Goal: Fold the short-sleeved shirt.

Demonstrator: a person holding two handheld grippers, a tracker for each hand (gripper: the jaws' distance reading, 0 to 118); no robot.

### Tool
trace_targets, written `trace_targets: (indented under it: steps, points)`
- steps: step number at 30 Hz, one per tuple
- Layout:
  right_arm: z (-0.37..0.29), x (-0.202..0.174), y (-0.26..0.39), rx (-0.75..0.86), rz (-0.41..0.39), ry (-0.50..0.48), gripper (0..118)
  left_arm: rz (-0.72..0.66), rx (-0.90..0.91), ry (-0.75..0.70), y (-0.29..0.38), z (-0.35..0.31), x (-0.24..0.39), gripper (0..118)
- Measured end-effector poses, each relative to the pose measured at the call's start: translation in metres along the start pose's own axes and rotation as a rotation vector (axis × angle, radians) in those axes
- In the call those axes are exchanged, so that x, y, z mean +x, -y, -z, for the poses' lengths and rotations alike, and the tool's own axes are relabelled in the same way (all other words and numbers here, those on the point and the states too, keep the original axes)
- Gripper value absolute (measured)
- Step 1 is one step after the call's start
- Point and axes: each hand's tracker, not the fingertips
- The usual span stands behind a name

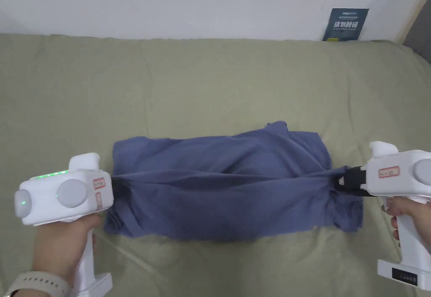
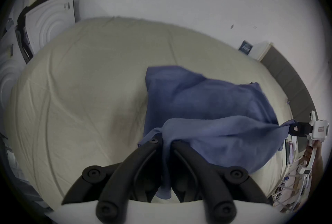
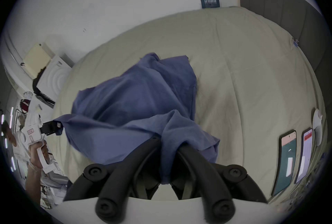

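A bed (image 1: 210, 79) with a wrinkled olive-green sheet stands against a plain white wall (image 1: 168, 3) marked by a few small dark spots. A dark blue sign (image 1: 346, 24) leans where wall meets bed. A grey headboard (image 3: 280, 5) closes one end. White panels (image 2: 50, 19) lean by the other. Two phones (image 3: 294, 158) lie on the sheet's edge.

Bedroom, by the look of it. Wide mattress under a wrinkled olive-green fitted sheet (image 1: 210, 83), pushed against a scuffed white plaster wall (image 1: 168, 3). Grey upholstered headboard panel (image 3: 280, 12) at one end. Small dark-blue printed notice (image 1: 346, 24) stuck low on wall.
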Motion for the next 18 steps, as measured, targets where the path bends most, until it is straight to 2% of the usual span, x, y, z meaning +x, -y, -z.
trace_targets:
  steps: [3,4,5,6,7,8,9,13,16,17,18]
  points:
    - [0.019,-0.003,-0.004,-0.003,-0.014,0.033,7,-0.012,-0.043,0.009,0.000,0.019,0.004,5]
    - [0.018,-0.003,-0.002,0.027,-0.033,0.047,20,-0.017,-0.040,0.027,0.001,0.018,0.003,6]
    - [0.015,-0.004,0.001,0.084,-0.042,0.053,53,-0.022,-0.035,0.051,0.004,0.013,0.001,18]
    - [0.009,-0.003,0.006,0.135,-0.046,0.041,96,-0.028,-0.013,0.067,0.007,0.006,0.000,50]
    - [-0.005,-0.003,0.014,0.206,-0.070,0.007,118,-0.011,0.013,0.086,0.014,-0.007,-0.001,107]
    - [-0.020,-0.007,0.023,0.282,-0.091,0.003,116,0.016,0.042,0.109,0.021,-0.030,-0.003,118]
    - [-0.034,-0.011,0.035,0.320,-0.103,0.011,116,0.029,0.129,0.091,0.031,-0.047,-0.004,113]
    - [-0.102,-0.033,0.110,0.449,-0.169,0.007,116,0.169,0.395,0.112,0.106,-0.123,-0.006,118]
    - [-0.128,-0.041,0.169,0.503,-0.202,0.003,113,0.265,0.469,0.071,0.160,-0.160,-0.005,118]
    - [-0.136,-0.044,0.188,0.514,-0.205,-0.043,101,0.298,0.471,0.035,0.170,-0.167,-0.004,116]
    - [-0.140,-0.047,0.203,0.529,-0.217,-0.080,59,0.303,0.429,0.006,0.178,-0.168,-0.003,106]
